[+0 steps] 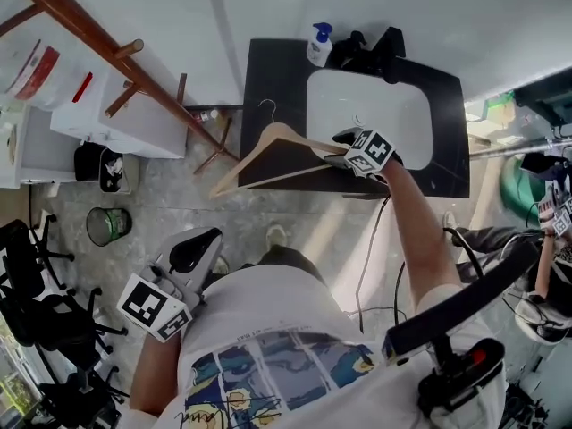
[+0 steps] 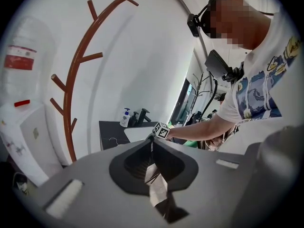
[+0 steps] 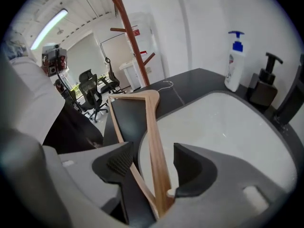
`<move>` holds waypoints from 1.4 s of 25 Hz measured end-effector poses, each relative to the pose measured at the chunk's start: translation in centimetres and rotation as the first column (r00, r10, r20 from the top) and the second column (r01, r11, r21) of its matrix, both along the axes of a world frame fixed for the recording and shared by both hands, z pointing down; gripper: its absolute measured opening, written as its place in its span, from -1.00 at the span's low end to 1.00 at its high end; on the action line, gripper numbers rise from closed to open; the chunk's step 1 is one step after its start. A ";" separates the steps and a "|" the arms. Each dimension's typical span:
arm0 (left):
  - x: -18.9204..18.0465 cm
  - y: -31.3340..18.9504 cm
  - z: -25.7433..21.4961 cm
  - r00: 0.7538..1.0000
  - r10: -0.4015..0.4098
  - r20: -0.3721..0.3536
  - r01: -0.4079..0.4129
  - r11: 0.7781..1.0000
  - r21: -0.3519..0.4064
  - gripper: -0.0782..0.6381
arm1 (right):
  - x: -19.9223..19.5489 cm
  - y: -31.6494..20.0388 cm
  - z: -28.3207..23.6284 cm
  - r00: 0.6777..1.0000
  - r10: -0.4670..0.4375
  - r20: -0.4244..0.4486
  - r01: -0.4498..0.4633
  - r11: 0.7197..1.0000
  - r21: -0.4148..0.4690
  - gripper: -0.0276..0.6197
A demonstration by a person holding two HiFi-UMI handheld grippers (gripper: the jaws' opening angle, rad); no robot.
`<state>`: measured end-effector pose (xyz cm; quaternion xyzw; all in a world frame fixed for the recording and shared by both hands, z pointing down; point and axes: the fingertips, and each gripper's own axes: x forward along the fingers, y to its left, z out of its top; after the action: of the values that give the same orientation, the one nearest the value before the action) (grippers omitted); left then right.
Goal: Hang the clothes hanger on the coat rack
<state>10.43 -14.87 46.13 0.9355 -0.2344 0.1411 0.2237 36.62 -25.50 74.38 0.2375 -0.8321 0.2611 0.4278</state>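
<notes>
Our left gripper (image 1: 193,250), shut and empty, hangs by our waist, well off. We have the right gripper (image 3: 153,151) with jaws apart astride one end of the hanger (image 1: 279,132), which lies on the counter (image 1: 268,70), long axis running leftward toward the rack (image 1: 107,49).

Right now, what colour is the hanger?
The hanger is light tan wood, clearest in the right gripper view.

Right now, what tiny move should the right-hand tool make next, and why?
Probably close the right gripper on the light wooden clothes hanger: its jaws stand apart on either side of one arm, not clamping it, while the hanger lies on the black countertop.
</notes>
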 end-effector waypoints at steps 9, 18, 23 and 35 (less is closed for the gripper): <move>-0.2 -1.1 1.2 0.998 -0.053 0.021 0.054 0.998 -0.036 -0.75 | -1.2 0.7 2.2 0.977 -0.070 0.203 0.134 0.939 -0.318 -0.09; -1.5 -1.9 1.9 0.994 -0.108 0.024 0.108 0.994 -0.023 -0.76 | -2.7 1.5 1.7 0.939 -0.072 0.337 0.225 0.869 -0.441 -0.59; -2.0 -2.1 1.6 0.994 -0.111 0.016 0.111 0.994 0.000 -0.77 | -2.7 1.5 1.5 0.948 -0.084 0.307 0.213 0.885 -0.415 -0.71; -3.8 -0.9 -0.3 0.998 -0.049 -0.031 0.051 0.998 0.042 -0.77 | -3.4 -0.2 -3.6 0.990 -0.035 0.134 0.056 0.985 -0.160 -0.73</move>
<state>6.62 -15.73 45.87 0.9358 -0.2574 0.1166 0.2108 33.25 -25.75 70.83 0.1647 -0.8393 0.3337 0.3963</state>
